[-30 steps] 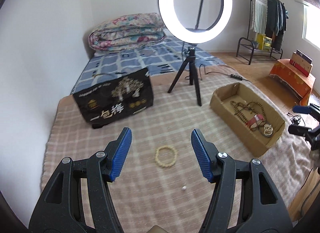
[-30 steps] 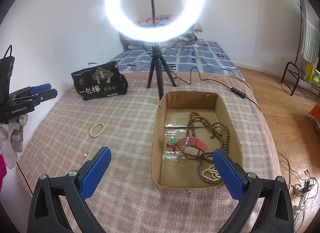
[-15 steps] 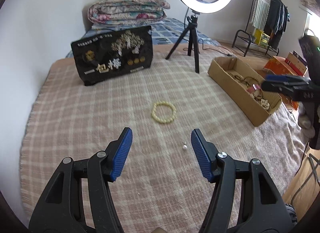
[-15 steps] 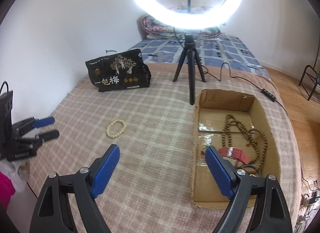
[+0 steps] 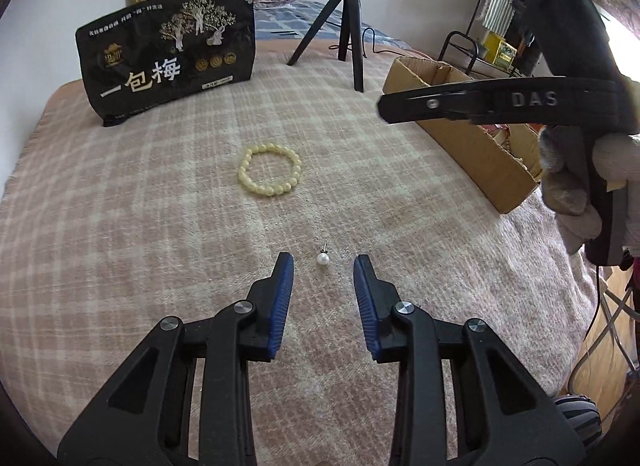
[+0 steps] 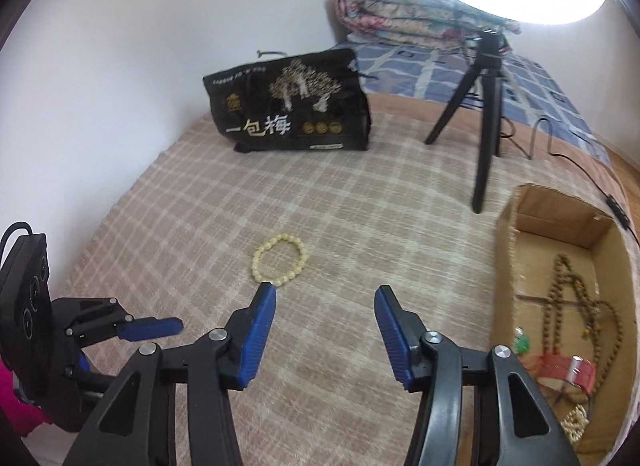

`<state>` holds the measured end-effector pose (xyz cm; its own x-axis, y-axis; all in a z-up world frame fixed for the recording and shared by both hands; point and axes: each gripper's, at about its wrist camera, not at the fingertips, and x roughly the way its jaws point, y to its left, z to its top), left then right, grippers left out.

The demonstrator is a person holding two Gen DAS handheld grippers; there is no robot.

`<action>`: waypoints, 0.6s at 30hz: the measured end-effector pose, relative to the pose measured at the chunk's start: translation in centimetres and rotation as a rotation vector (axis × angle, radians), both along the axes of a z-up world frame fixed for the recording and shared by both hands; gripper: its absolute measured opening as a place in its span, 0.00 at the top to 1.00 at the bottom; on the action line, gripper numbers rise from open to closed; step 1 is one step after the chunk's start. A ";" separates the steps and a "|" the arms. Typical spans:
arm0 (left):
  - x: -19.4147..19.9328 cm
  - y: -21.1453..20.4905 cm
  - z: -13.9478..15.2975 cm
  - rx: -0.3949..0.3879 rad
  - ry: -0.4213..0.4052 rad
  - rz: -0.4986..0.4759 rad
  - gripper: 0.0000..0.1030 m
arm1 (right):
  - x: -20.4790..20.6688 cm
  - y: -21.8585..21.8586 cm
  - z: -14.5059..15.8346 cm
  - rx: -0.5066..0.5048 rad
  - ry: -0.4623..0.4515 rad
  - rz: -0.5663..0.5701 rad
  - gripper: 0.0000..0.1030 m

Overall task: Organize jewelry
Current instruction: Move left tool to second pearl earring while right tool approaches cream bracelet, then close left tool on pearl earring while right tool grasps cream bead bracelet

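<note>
While my left tool (image 5: 323, 264) hangs low over the checked blanket (image 5: 120, 225) on the bed, its blue pads have just been closing in and now stand narrowly apart, with the pearl stud earring (image 5: 322, 258) lying between their tips, touched by neither. It is a single small white bead, glossy, with a short thin metal post pointing away from me. Farther off on the blanket lies the cream bead bracelet (image 5: 270, 176), a closed ring of round, pale yellow, waxy-looking beads lying flat.

From the right wrist view, my right tool (image 6: 326, 298) is released as well; its jaws have just been narrowing with nothing between them but blanket, and the bracelet sits just past the left pad's tip. To the right stands the cardboard box (image 6: 506, 250), holding a long brown bead necklace (image 6: 580, 306), a red strap (image 6: 568, 372), a small green piece and a pale bead string in the near corner.
</note>
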<state>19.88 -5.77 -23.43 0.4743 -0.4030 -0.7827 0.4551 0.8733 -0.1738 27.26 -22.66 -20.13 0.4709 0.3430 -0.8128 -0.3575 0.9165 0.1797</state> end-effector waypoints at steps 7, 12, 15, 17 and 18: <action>1.1 -0.4 -1.4 0.001 0.002 -0.011 0.73 | 2.3 1.9 -2.7 0.023 0.060 0.029 0.62; 1.5 -1.0 -2.3 0.011 0.004 -0.031 0.80 | 3.8 2.8 -3.7 0.014 0.072 0.036 0.65; 1.5 -1.2 -2.7 0.016 0.007 -0.041 0.82 | 4.5 3.1 -4.2 0.031 0.084 0.040 0.68; 1.5 -1.4 -3.0 0.013 0.010 -0.045 0.82 | 5.0 3.5 -4.6 0.030 0.092 0.049 0.70; 1.5 -1.4 -3.1 0.005 0.014 -0.048 0.82 | 5.3 3.7 -4.7 0.026 0.093 0.051 0.71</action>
